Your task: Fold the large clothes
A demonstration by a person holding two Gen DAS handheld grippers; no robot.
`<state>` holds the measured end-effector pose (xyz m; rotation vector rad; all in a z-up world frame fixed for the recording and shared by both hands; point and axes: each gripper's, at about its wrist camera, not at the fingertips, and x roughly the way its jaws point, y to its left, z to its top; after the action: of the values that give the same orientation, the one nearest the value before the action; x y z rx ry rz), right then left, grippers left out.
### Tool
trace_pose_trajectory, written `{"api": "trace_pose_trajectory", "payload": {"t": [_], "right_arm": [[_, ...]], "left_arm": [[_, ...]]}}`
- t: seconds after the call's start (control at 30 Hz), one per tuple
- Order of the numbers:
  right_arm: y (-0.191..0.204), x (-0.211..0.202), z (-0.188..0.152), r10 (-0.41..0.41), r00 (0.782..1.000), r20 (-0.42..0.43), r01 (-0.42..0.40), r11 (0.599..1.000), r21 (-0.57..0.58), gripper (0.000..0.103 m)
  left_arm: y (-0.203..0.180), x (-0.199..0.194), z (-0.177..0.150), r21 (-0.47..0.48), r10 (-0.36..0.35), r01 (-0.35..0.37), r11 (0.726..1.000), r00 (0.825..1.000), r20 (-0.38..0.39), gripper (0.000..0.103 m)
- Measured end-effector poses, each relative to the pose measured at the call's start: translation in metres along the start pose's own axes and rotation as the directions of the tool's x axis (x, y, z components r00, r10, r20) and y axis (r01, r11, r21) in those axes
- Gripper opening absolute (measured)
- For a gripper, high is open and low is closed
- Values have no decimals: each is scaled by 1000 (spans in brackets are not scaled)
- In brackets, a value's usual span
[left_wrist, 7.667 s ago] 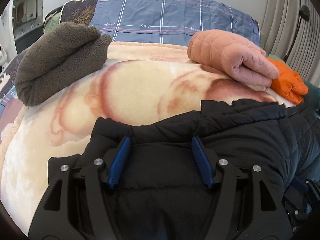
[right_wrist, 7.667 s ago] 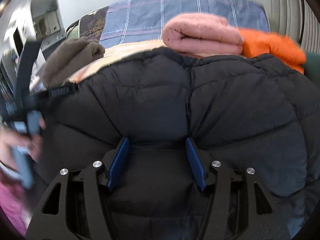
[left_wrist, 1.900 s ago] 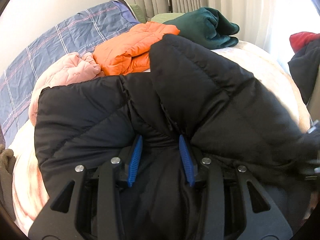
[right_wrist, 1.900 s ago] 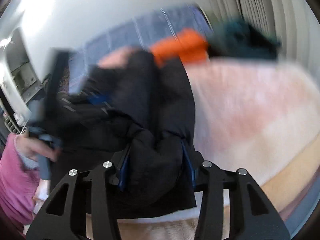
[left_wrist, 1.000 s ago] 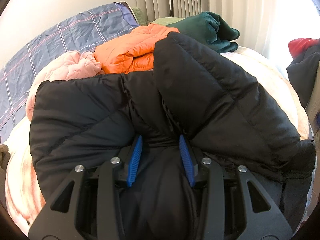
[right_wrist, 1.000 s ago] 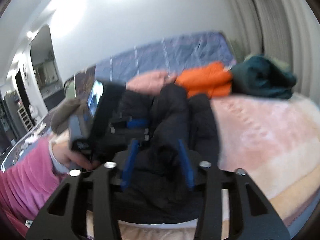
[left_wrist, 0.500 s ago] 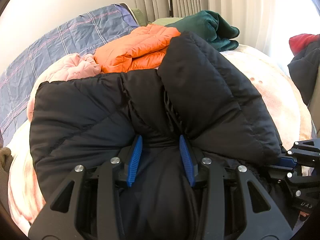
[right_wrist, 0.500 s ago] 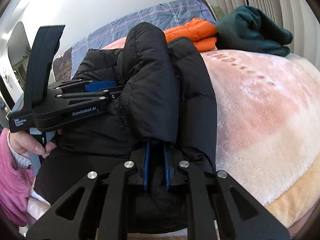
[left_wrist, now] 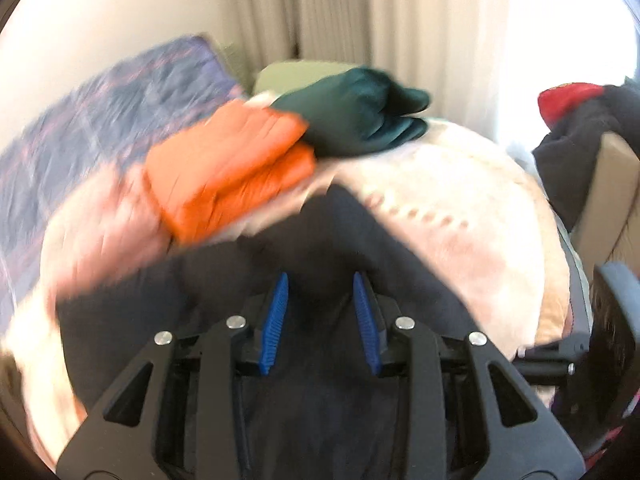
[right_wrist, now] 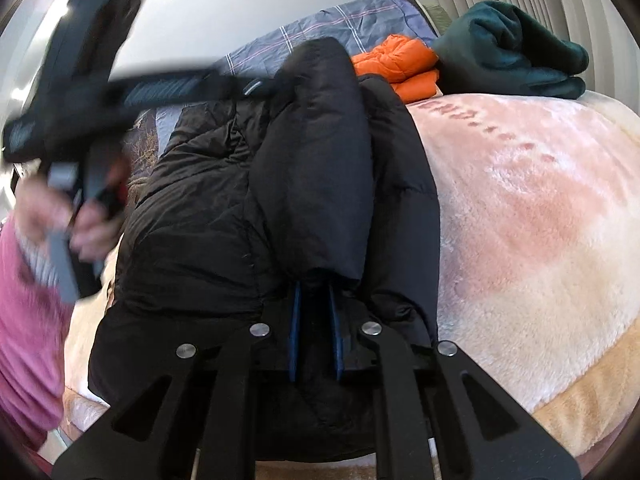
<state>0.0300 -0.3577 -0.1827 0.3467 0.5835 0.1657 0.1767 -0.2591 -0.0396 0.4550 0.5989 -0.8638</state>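
A black puffer jacket (right_wrist: 312, 160) lies in a long folded bundle on the peach blanket (right_wrist: 540, 220). My right gripper (right_wrist: 313, 286) sits at the bundle's near end, its blue pads drawn close together on the jacket's edge. In the left wrist view the jacket (left_wrist: 320, 232) bunches between the blue pads of my left gripper (left_wrist: 320, 276), whose jaws are closing on that thick fold. That view is motion-blurred. In the right wrist view the left gripper's black frame (right_wrist: 120, 92) is raised at the upper left, held by a hand (right_wrist: 52, 208).
Folded clothes line the bed's far side: an orange jacket (left_wrist: 228, 168), a dark green garment (left_wrist: 360, 116) and a pink jacket (left_wrist: 100, 232). A plaid pillow (right_wrist: 360, 20) lies behind. Red and dark clothes (left_wrist: 568, 96) hang on a chair at right. A pink sleeve (right_wrist: 24, 320) is at left.
The right gripper came down and closed its pads on the jacket's near edge. The left gripper has just lifted and pulled back with its fold, blurring its view.
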Motion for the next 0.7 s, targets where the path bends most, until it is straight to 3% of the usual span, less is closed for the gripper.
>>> {"api": "trace_pose_trajectory", "payload": {"t": [0.03,0.1,0.17,0.2,0.27,0.5,0.7], "right_arm": [[0,1,0,0,1000,1,0,1000,1,13],[-2,0,1,3,1000,11,-3,1000,7,14],[-3,-2,2,0,1000,29,0,1000,5,14],[-5,-2,2,-6,999,32,6,1000,6,14],[-7,0,3,5,1000,23,-5,1000,11,15],[3,-5,11,-36,999,4,36,998,-43,15],[34,-42,53,14,991,134,9,985,-170,15]], "left_arm": [[-3,13,8,17,4,-4,1000,1000,-18,40],[-1,54,10,25,48,-46,999,994,-98,57],[13,96,0,-40,40,-48,998,982,-185,59],[21,103,-2,-103,3,-21,994,984,-177,60],[27,105,-7,-143,-25,2,990,987,-161,60],[29,99,-18,-170,-36,13,985,990,-134,60],[38,89,-15,-210,-69,45,977,992,-105,59]]}}
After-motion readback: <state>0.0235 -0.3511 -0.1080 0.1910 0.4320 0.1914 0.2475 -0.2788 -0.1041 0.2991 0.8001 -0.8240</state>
